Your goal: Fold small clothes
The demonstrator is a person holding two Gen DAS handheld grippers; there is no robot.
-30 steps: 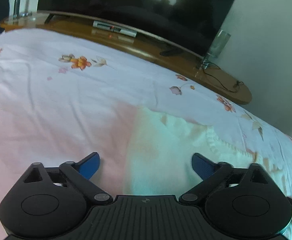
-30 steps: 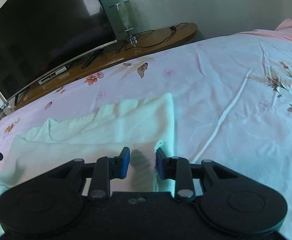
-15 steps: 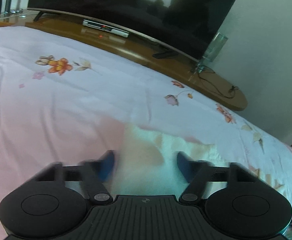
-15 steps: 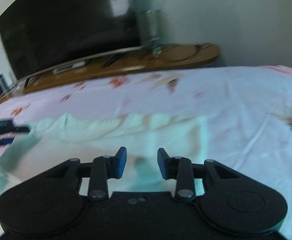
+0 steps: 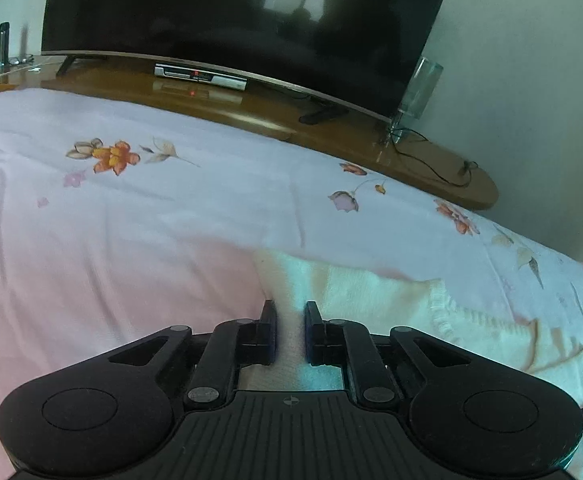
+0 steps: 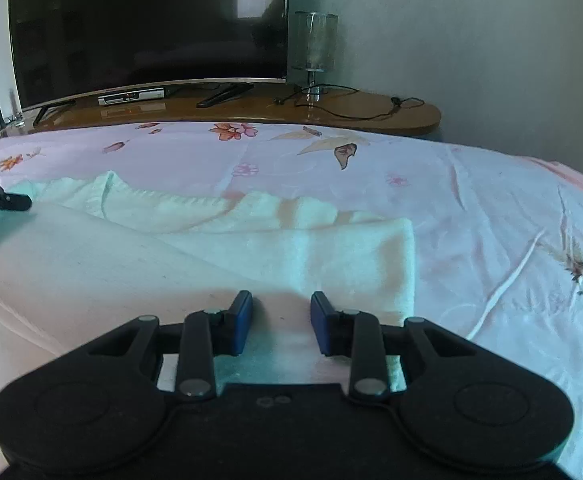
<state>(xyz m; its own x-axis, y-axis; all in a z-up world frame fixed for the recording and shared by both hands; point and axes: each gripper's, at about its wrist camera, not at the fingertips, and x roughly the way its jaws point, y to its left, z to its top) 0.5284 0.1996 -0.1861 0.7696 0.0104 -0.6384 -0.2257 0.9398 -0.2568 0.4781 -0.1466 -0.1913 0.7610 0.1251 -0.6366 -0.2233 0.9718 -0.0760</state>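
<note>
- Left gripper (image 5: pixel 289 330) is clamped on the near edge of the pale cream knitted garment (image 5: pixel 391 300), which lies on the pink flowered bed sheet (image 5: pixel 131 220) just ahead.
- Right gripper (image 6: pixel 279 322) is closing; cloth sits between its jaws, grip uncertain.
- Lift both corners together and evenly, I think.

Your right gripper (image 6: pixel 279 322) is closing over the near edge of the pale knit garment (image 6: pixel 251 240), spread on the floral bedsheet (image 6: pixel 471 208) before the television (image 6: pixel 147 24).
</note>
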